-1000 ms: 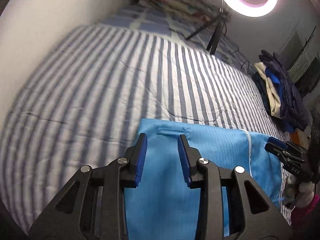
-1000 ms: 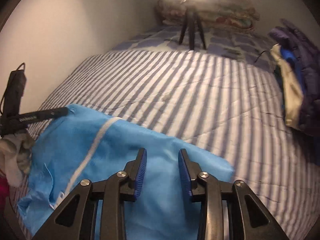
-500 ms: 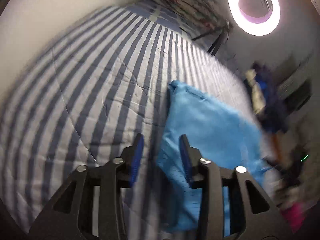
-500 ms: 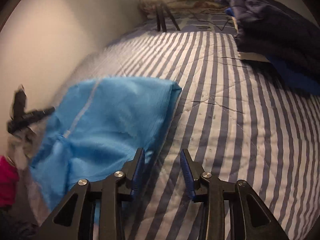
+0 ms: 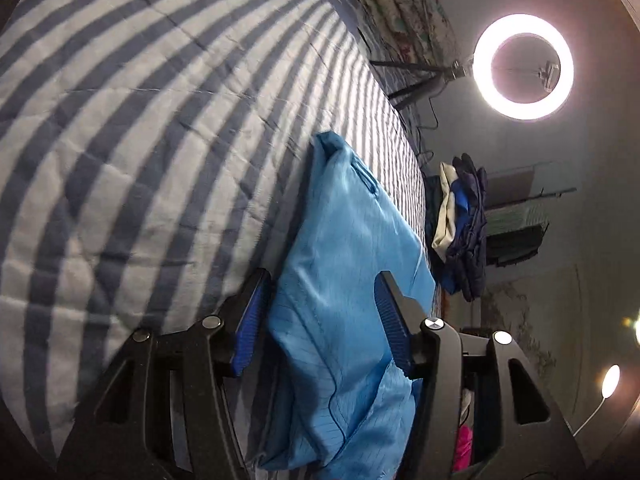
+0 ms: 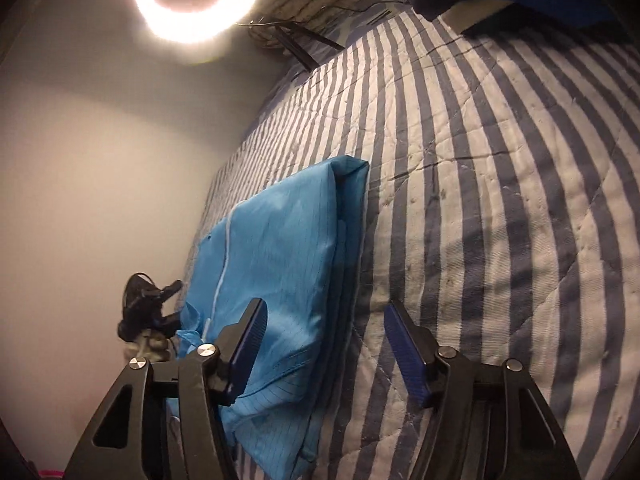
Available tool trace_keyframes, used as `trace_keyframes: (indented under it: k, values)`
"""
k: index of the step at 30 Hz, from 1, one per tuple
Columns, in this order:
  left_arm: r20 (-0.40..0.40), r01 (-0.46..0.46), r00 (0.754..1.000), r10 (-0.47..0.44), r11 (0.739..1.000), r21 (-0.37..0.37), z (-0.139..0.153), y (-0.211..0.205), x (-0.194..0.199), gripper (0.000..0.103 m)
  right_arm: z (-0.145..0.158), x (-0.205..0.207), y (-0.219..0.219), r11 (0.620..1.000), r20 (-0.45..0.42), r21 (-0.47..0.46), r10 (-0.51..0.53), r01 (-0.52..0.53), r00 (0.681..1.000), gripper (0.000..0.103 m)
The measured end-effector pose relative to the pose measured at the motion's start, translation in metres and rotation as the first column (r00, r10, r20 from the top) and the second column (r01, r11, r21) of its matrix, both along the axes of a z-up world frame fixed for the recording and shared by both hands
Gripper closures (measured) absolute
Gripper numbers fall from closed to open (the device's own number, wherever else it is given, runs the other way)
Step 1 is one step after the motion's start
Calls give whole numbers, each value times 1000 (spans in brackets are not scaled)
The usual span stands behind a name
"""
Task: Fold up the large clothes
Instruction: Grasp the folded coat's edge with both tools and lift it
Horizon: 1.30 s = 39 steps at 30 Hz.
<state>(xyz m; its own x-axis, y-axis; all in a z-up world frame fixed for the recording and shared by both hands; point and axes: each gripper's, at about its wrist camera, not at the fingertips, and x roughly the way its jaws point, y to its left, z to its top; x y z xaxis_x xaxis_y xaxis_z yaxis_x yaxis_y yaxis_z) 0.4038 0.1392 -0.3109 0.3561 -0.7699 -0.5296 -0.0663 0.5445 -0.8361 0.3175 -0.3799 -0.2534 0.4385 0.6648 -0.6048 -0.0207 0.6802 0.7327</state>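
A: Blue-and-white striped quilted bed [image 5: 140, 128]; folded light-blue thin fabric garment [image 5: 344, 280] lying on it, layered edges, white seam.

B: Left claw [image 5: 320, 320] and right claw [image 6: 320, 344] gape wide, empty. Garment's near end is cut off.

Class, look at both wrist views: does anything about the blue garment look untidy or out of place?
Mostly neat: the blue garment lies folded flat on the striped bedspread. Its near-left end is bunched and crumpled, not squared.
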Motion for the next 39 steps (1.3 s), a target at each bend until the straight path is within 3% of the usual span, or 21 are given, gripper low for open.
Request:
trace_keyframes:
  k: [4, 8, 9, 10, 11, 13, 19, 27, 39]
  values:
    - [17, 50, 999, -51, 997, 57, 3, -24, 8, 48, -6, 8, 10, 999, -13, 27, 21, -20, 1000, 50]
    - [31, 83, 996, -88, 990, 117, 9, -47, 13, 48, -6, 18, 30, 999, -16, 15, 35, -35, 999, 50]
    - [37, 89, 995, -95, 987, 134, 11, -51, 14, 52, -5, 22, 36, 999, -20, 1, 39, -39, 999, 50]
    - [43, 94, 994, -103, 980, 177, 13, -57, 12, 64, -4, 23, 41, 999, -22, -11, 45, -45, 999, 53]
    - [48, 94, 993, -107, 972, 214, 14, -61, 11, 69, -2, 23, 45, 998, -25, -28, 51, -51, 998, 62]
    - [70, 87, 992, -108, 963, 257, 17, -66, 7, 79, 0, 24, 55, 995, -33, -82, 57, -59, 998, 68]
    - [134, 67, 983, -125, 928, 368, 40, -86, -8, 96, 23, 19, 84, 969, -10, -239, 66, -66, 998, 89]
    - [224, 46, 961, -164, 890, 453, 85, -109, -36, 100, 77, 0, 137, 860, 63, -503, 132, -82, 989, 97]
    - [336, 37, 914, -229, 869, 494, 151, -125, -113, 101, 153, -66, 180, 695, 156, -717, 229, -49, 961, 98]
